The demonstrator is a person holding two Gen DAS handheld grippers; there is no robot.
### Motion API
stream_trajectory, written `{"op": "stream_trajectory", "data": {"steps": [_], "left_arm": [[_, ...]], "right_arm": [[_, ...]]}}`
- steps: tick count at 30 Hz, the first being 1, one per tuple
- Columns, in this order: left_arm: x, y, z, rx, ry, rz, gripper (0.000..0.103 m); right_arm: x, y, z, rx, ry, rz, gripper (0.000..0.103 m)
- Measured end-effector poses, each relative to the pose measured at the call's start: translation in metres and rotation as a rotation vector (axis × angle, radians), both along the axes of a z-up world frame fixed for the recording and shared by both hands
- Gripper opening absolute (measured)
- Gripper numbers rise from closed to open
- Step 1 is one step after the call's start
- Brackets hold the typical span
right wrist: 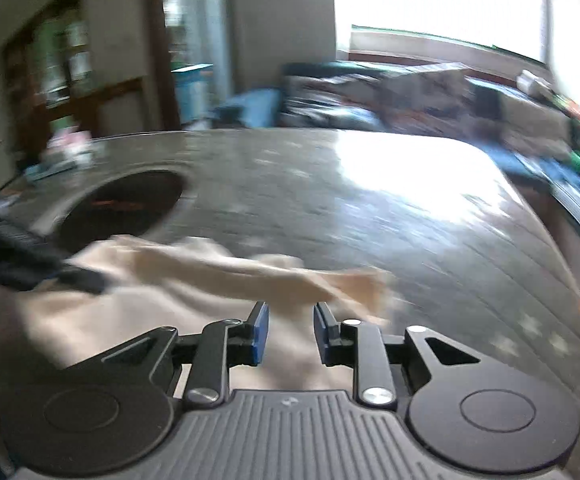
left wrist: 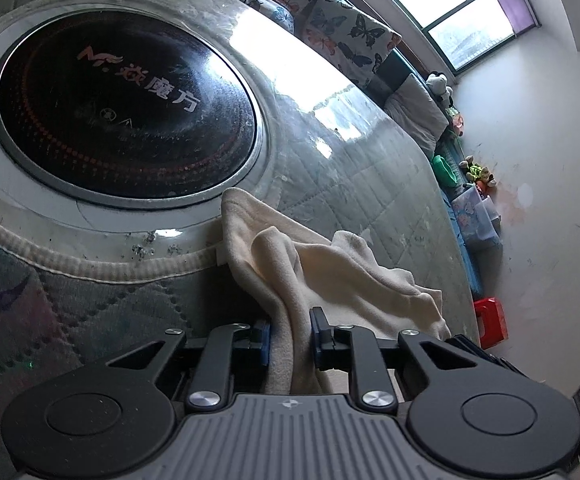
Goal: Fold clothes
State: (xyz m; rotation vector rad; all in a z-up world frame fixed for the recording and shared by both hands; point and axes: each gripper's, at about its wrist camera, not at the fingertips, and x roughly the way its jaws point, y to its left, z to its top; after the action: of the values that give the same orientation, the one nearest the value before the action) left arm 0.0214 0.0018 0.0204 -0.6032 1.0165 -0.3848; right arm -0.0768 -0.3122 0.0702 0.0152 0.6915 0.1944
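Daylight glares off the quilted, plastic-covered bench [left wrist: 370, 184] with its round black cooktop [left wrist: 125, 104]. On it, the cream garment [left wrist: 330, 272] lies rumpled, running away from the left hand-held gripper [left wrist: 290, 336], which pinches its near fold. Right hand-held gripper [right wrist: 290, 332] hovers open just above the cloth's near edge, blurred.

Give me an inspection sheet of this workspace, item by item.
Surface: quilted table cover under glossy plastic, round black cooktop set in.
Job's things: cream garment, crumpled near the table edge.
Clutter: nothing seen on the cover.
Tools: left tool has cloth between its fingers; right tool open above the garment, view blurred.
Cables: nothing seen.
Surroundings: butterfly-print bedding, window, red stool.
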Motion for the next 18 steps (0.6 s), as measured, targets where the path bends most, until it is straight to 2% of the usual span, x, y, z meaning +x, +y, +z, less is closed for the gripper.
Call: {"op": "stream_trajectory", "data": {"steps": [2,10,12,14,18], "left_arm": [[0.0,-0.003,0.001,0.015,-0.006,-0.005,0.021],[0.003,-0.007,0.003,0.055,-0.016,-0.028,0.021],[0.003,-0.009,0.005,0.075,-0.024,-0.038,0.021],[0.004,-0.013,0.008,0.103,-0.043,-0.051,0.021],[0.005,-0.025,0.02,0.16,-0.104,-0.095,0.019]], "right_arm": [[0.004,-0.014,-0.007,0.009,0.007,-0.051,0.036],[0.015,-0.035,-0.03,0.122,0.037,-0.109,0.039],[0.017,-0.036,-0.03,0.164,0.044,-0.107,0.036],[0.016,-0.034,-0.029,0.191,0.046,-0.096,0.015],[0.009,-0.031,-0.02,0.192,0.011,-0.095,0.011]]}}
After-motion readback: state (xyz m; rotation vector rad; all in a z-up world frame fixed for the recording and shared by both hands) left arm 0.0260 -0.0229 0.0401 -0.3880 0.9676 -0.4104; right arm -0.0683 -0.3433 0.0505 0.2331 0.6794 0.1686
